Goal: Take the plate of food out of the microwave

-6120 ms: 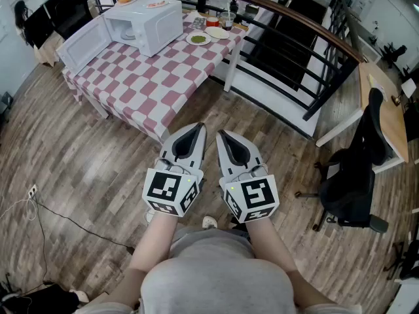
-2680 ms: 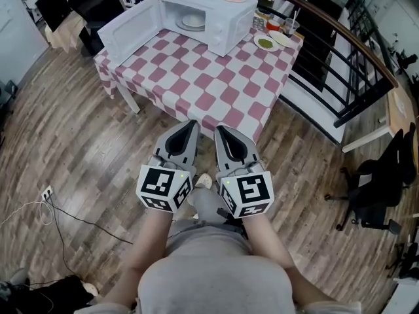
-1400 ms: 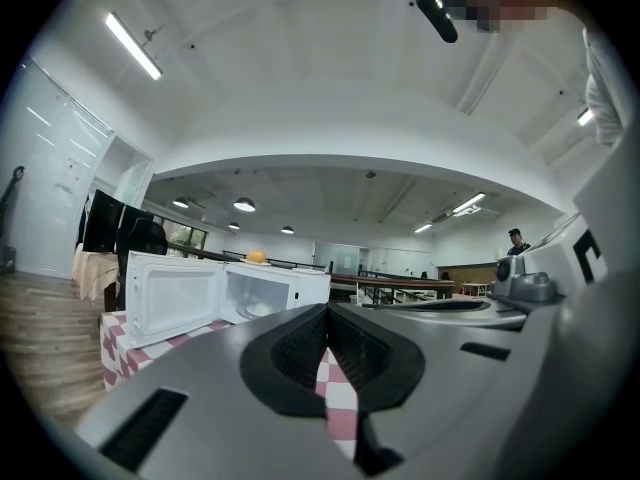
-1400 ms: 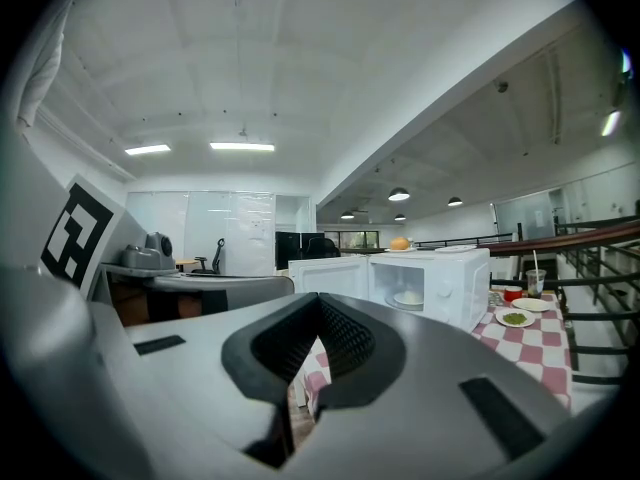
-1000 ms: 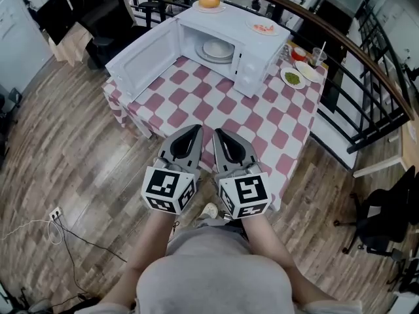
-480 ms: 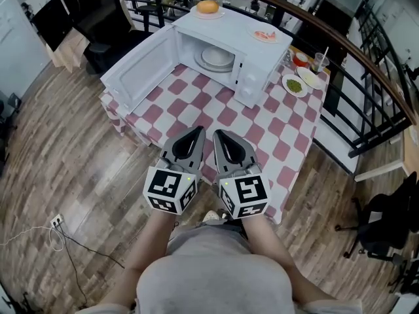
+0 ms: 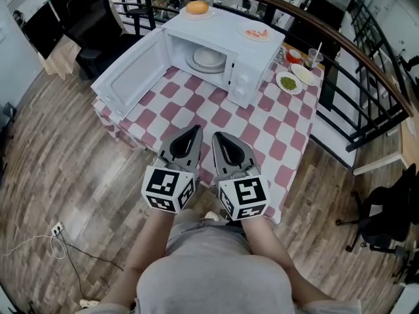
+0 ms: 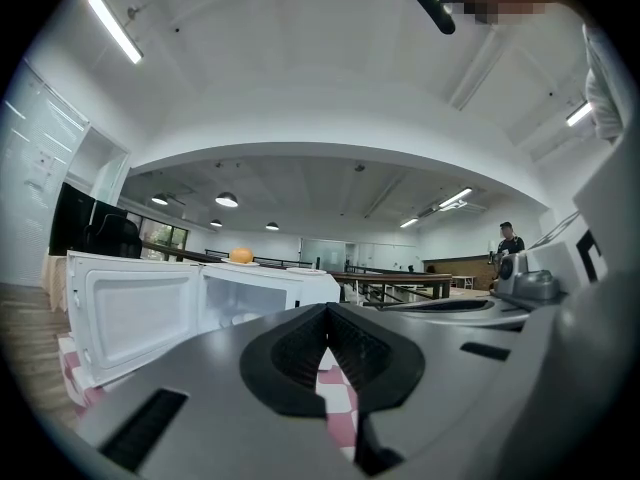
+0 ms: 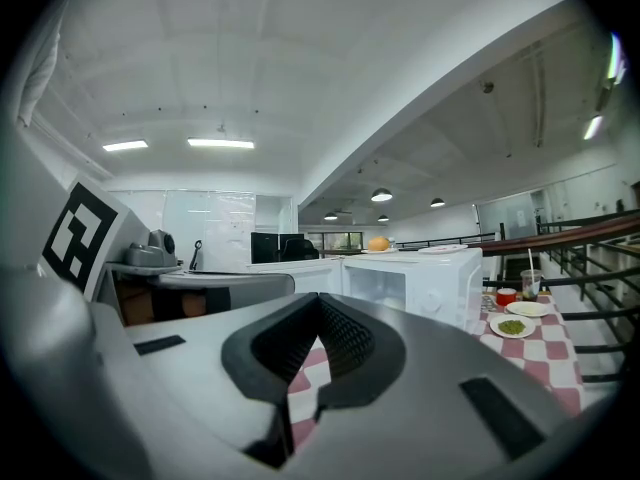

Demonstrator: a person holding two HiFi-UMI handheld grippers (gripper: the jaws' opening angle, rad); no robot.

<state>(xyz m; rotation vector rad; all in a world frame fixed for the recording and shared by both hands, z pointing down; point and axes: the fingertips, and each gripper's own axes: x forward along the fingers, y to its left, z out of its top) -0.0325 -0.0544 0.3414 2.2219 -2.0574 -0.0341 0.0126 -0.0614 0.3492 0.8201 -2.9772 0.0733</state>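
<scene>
The door [image 7: 127, 70] stands fully open at the left of the microwave [image 7: 252, 51] and overhangs the left edge of the tabletop [image 7: 255, 126]. The tabletop carries a red-and-white checked cloth.

The left tool [image 7: 196, 129] is held level above the near edge of the tabletop and points toward the microwave. Its jaws are clenched, pad against pad, with nothing between them; only the cloth shows through the gap behind the pads. It sits just beside the right tool [image 7: 217, 135] without touching it.

The plate [image 7: 208, 58] rests on the floor of the microwave cavity, in plain sight through the open front. It is white, and what it carries is too small to tell. It is well apart from both tools.

Two items rest on the microwave roof:
- a bun [image 7: 196, 7] on a small dish, at the rear left;
- a snack dish [image 7: 255, 34] with reddish food, toward the right.

The right tool is also level and aimed at the microwave. Its jaws are clenched and empty.

Right of the microwave, at the far corner of the tabletop, stand a red bowl [image 7: 293, 55], a green dish [image 7: 287, 82], a white dish [image 7: 304, 74] and a cup [image 7: 315, 58] with a straw. The green dish and the white dish lie just beside each other.

A railing [image 7: 357, 51] runs behind and to the right of the tabletop. A chair [image 7: 386, 214] stands on the wooden floor [image 7: 314, 241] at the far right.
</scene>
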